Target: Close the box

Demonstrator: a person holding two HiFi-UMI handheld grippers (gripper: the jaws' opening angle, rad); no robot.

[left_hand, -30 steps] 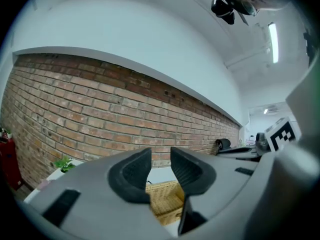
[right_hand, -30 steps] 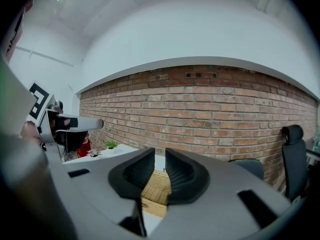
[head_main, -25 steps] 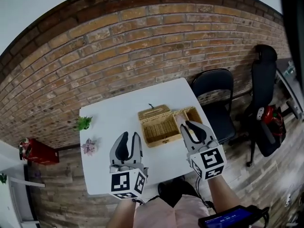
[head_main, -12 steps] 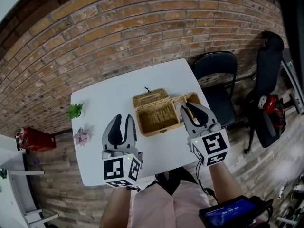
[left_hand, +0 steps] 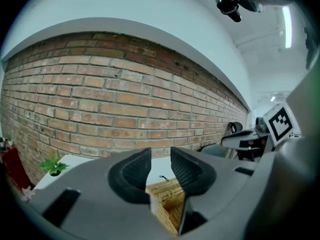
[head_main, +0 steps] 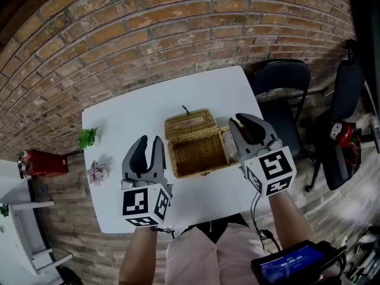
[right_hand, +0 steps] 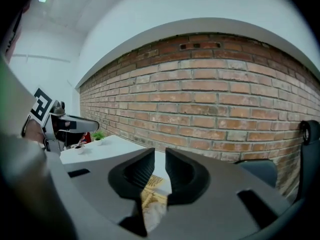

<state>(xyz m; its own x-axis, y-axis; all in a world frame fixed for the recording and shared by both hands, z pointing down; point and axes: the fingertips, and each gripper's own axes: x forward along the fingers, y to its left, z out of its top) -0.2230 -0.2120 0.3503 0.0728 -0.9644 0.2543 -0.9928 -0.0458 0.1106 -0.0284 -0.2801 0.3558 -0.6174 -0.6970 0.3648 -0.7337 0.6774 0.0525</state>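
An open wicker box stands in the middle of the white table. Its lid is swung back behind it, with a small dark loop at the far edge. A second wicker flap lies at its right, partly hidden by my right gripper. That gripper hovers open at the box's right side, nothing between its fingers. My left gripper hangs open just left of the box, also with nothing in it. The left gripper view shows wicker below its jaws; the right gripper view shows wicker too.
A small green plant and a little pink flower ornament sit near the table's left edge. A black folding chair stands at the table's right, with dark gear beyond. A brick wall lies behind the table.
The view has shifted, so the table and box sit lower and more central. Both grippers now flank the box more closely, the right one covering more of the right flap.
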